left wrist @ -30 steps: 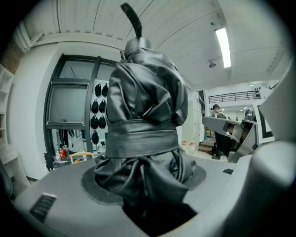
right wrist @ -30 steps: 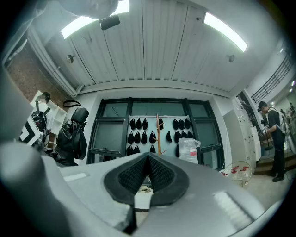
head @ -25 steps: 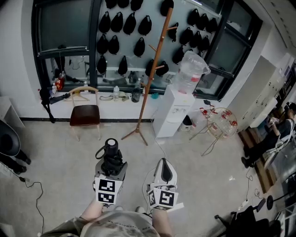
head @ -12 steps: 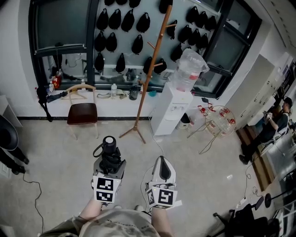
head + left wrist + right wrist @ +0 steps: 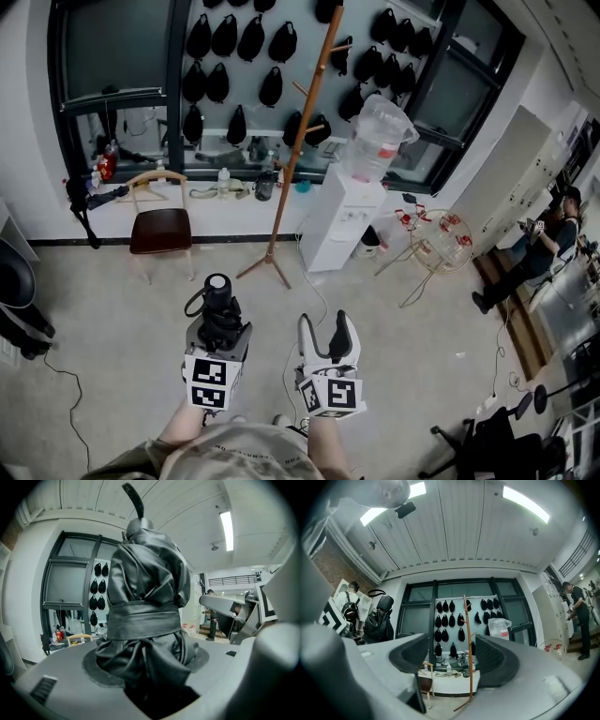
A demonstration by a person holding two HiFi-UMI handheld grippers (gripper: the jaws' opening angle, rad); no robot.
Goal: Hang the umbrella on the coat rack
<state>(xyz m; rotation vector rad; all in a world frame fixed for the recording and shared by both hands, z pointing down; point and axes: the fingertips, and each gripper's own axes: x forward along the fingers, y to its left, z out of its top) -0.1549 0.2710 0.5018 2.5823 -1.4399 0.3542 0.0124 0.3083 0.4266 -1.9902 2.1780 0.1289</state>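
The folded black umbrella [image 5: 219, 302], strapped round its middle, stands up between the jaws of my left gripper [image 5: 220, 323], which is shut on it. In the left gripper view the umbrella [image 5: 145, 597] fills the centre with its loop at the top. My right gripper [image 5: 328, 330] is beside it on the right; its jaws have just been opening and nothing is between them. The wooden coat rack [image 5: 302, 131] stands ahead by the window ledge, well beyond both grippers. Through the open right gripper [image 5: 452, 656] I see the coat rack [image 5: 468, 644] straight ahead.
A wooden chair [image 5: 161, 230] stands left of the rack and a white water dispenser [image 5: 345, 220] right of it. Beyond that is a wire drying rack [image 5: 433, 246]. Black caps [image 5: 234, 56] hang on the wall. A person [image 5: 542, 246] sits far right.
The right gripper's jaws, shut together before, now stand apart. The left gripper keeps its hold on the umbrella. Both hands stay about where they were.
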